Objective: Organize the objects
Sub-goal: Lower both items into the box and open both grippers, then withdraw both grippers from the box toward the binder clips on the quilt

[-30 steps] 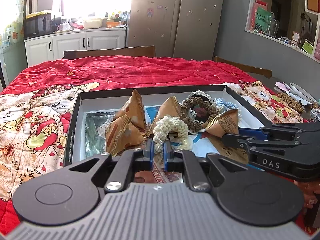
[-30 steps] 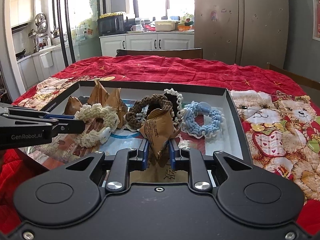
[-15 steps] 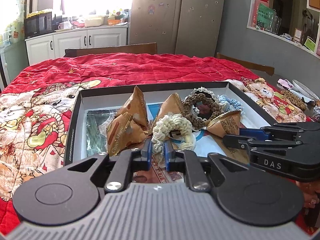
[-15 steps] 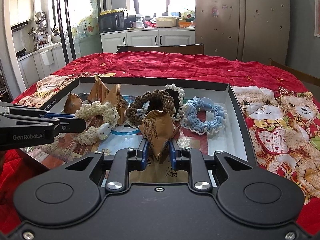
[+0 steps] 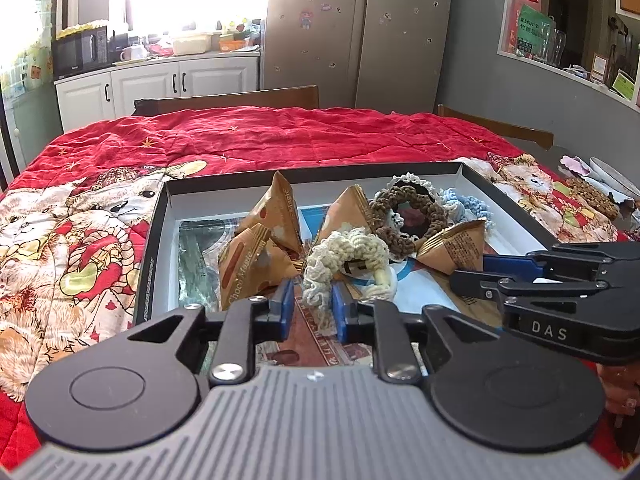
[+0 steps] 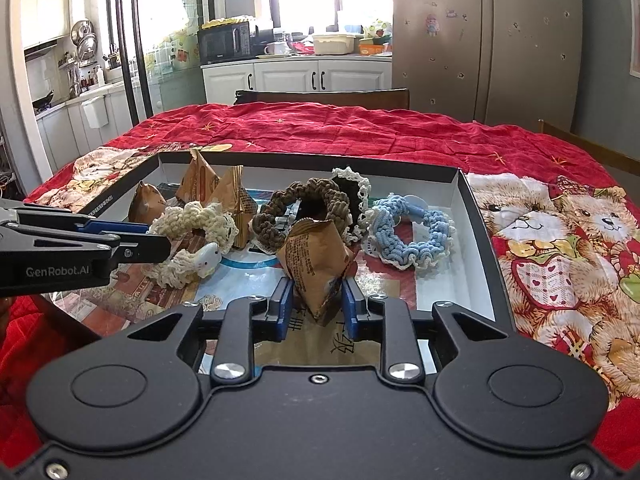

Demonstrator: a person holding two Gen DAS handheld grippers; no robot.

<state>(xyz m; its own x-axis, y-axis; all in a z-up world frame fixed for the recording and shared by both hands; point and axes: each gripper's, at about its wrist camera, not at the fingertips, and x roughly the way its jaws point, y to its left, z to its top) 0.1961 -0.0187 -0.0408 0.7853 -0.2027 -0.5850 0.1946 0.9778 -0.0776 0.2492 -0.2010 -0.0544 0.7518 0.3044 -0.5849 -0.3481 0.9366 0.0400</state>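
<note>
Left gripper (image 5: 308, 307): jaws have just been opening. A second ago they pinched the tail of the cream crocheted scrunchie (image 5: 346, 258); now they stand spread, the tail hanging loose between the blue pads (image 5: 285, 308), not pressed. The scrunchie has settled onto the tray floor.

Right gripper (image 6: 316, 306): jaws also eased apart slightly, but the brown triangular snack packet (image 6: 314, 264) sits wedged between them, pads at both its sides. Reads as pinched, lightly.

Landmark: black-rimmed white tray (image 6: 474, 216) on the red bear-print quilt (image 6: 560, 256). All task items lie inside it. The cream scrunchie is near the tray's front-centre; the held packet just right of it. Behind it are a brown scrunchie (image 6: 304, 212) and a lace-edged black one, touching; a blue scrunchie (image 6: 410, 236) lies toward the right wall. 3 more packets (image 5: 276, 216) cluster at the left rear.

Risks, judged: the loosening right grip may let the slick, puffy packet slip or tip. Withdrawing the left gripper could snag the looped yarn and drag the scrunchie.
</note>
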